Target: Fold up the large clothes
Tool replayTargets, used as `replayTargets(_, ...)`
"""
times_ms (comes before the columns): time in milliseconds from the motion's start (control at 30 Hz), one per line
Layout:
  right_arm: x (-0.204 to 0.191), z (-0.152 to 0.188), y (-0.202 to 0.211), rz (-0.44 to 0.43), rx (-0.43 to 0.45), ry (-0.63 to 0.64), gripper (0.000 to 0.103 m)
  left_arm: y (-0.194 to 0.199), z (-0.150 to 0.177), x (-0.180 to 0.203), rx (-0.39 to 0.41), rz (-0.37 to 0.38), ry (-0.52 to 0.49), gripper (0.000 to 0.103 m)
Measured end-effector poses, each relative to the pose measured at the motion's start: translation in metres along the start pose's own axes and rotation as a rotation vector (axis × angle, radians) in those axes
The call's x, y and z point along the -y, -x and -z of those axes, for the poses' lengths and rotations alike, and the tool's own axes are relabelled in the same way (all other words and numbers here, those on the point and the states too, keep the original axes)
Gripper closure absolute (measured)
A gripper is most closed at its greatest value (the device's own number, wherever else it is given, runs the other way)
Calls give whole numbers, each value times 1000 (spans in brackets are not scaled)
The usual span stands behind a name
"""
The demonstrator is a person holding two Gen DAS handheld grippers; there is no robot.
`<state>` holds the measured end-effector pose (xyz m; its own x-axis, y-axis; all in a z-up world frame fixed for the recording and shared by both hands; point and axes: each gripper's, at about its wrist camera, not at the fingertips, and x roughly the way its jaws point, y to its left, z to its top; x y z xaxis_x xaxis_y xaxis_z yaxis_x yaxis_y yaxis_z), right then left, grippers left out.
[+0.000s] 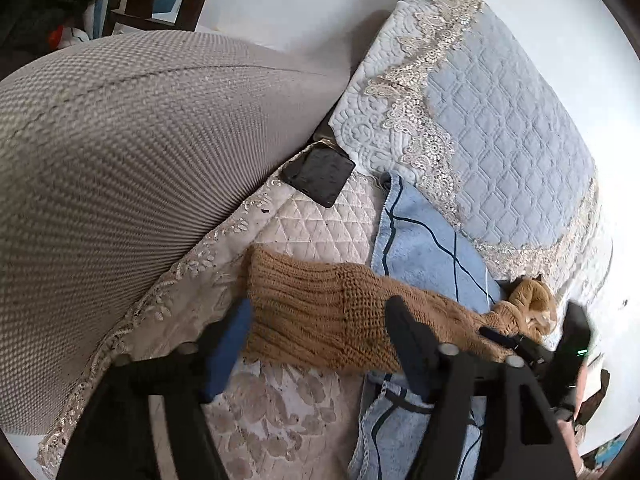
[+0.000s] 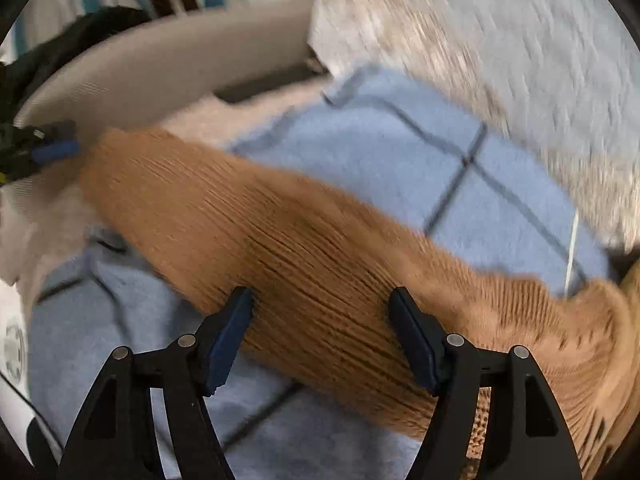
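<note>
Bed surface: quilted cover (image 1: 312,236) and blue checked blanket (image 2: 360,152) support the garment for folding.
Sweater: brown knit sweater (image 1: 320,312) lies stretched across cover and blanket, sleeve laid out flat.
Left gripper (image 1: 320,344): fingers wide, straddling the cuff, pads not pressing.
Right gripper (image 2: 320,336): fingers wide over the knit, nothing clamped.
View difference: only the left wrist view shows the black phone (image 1: 320,176) and grey cushion (image 1: 120,160) sharply; the right wrist view is blurred.
</note>
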<state>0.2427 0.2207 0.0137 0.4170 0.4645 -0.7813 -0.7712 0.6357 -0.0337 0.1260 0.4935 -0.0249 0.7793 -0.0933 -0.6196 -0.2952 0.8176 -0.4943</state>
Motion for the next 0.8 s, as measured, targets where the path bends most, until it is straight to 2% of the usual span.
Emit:
replayTargets(67, -24, -13, 14, -60, 95, 67, 31, 5, 1, -1, 6, -31, -13, 27)
replayTargets(100, -37, -21, 12, -85, 114, 102, 31, 8, 2, -3, 11, -35, -16, 25)
replayTargets(200, -66, -39, 2, -163, 131, 162, 31, 23, 5, -5, 41, -72, -37, 20)
replayTargets(233, -75, -45, -6, -173, 127, 171, 31, 29, 7, -4, 51, -91, -52, 15)
replayTargets(267, -83, -48, -12, -177, 116, 184, 31, 35, 9, -1, 63, -123, -80, 12)
replayTargets(333, -102, -51, -22, -234, 106, 252, 30, 45, 13, 6, 62, -131, -145, 11)
replayTargets(433, -134, -48, -31, -203, 99, 370, 25, 56, 20, 15, 47, -188, -230, 9)
replayTargets(533, -147, -51, -51, -230, 58, 387, 25, 58, 29, 18, 9, -219, -287, 9)
replayTargets(567, -150, -51, -54, -216, 55, 389, 25, 59, 32, 19, 6, -221, -295, 9)
replayTargets(700, -165, -56, -85, -135, -9, 462, 24, 62, 42, 11, 0, -187, -250, 9)
replayTargets(733, -168, -56, -89, -111, -18, 486, 20, 62, 43, 8, -6, -177, -232, 9)
replayTargets(800, -168, -60, -93, -103, -27, 470, 18, 59, 44, 6, -11, -204, -233, 9)
